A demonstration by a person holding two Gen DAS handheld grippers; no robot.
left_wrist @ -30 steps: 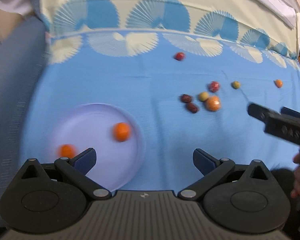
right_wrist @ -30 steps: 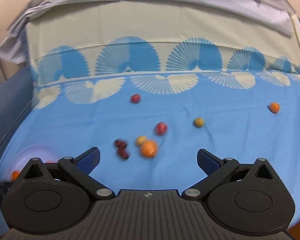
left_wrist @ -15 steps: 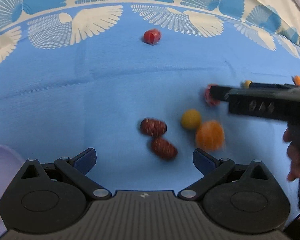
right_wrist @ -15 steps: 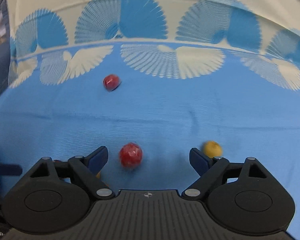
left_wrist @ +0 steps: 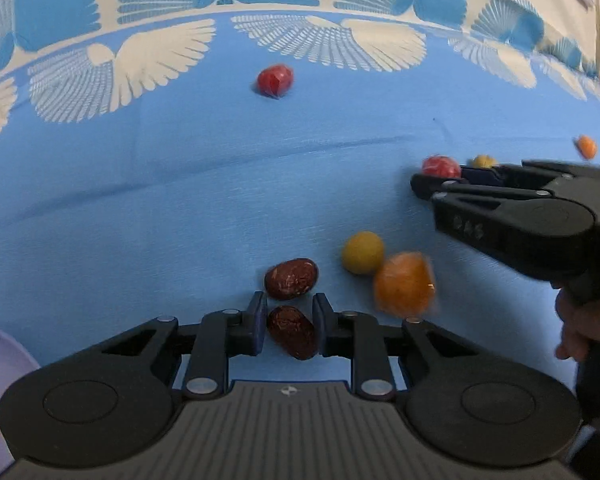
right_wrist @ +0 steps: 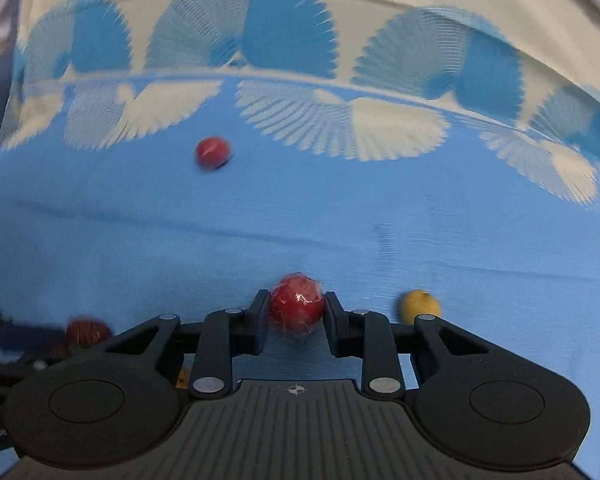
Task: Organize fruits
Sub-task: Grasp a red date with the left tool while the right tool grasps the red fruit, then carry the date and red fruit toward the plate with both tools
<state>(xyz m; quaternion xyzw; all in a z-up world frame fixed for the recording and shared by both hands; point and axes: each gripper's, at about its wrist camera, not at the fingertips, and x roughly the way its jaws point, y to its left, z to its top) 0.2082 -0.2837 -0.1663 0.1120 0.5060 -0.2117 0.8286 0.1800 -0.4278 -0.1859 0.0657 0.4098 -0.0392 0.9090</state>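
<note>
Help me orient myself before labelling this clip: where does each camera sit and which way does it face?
Left wrist: on the left claw, angled down at the blue cloth; its pads pinch a dark red date; the right claw and a hand show.
Right wrist: on the right claw, angled down; its pads pinch a wrapped red ball.
Shared: that red ball, a farther red fruit, a yellow fruit.

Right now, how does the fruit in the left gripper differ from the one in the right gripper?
The left gripper is shut on a dark red date; the right gripper is shut on a bright red round fruit. The date is oblong and wrinkled with pale streaks; the round fruit is ball-shaped and looks wrapped in shiny film. Both lie on the blue cloth, pinched between pads.
</note>
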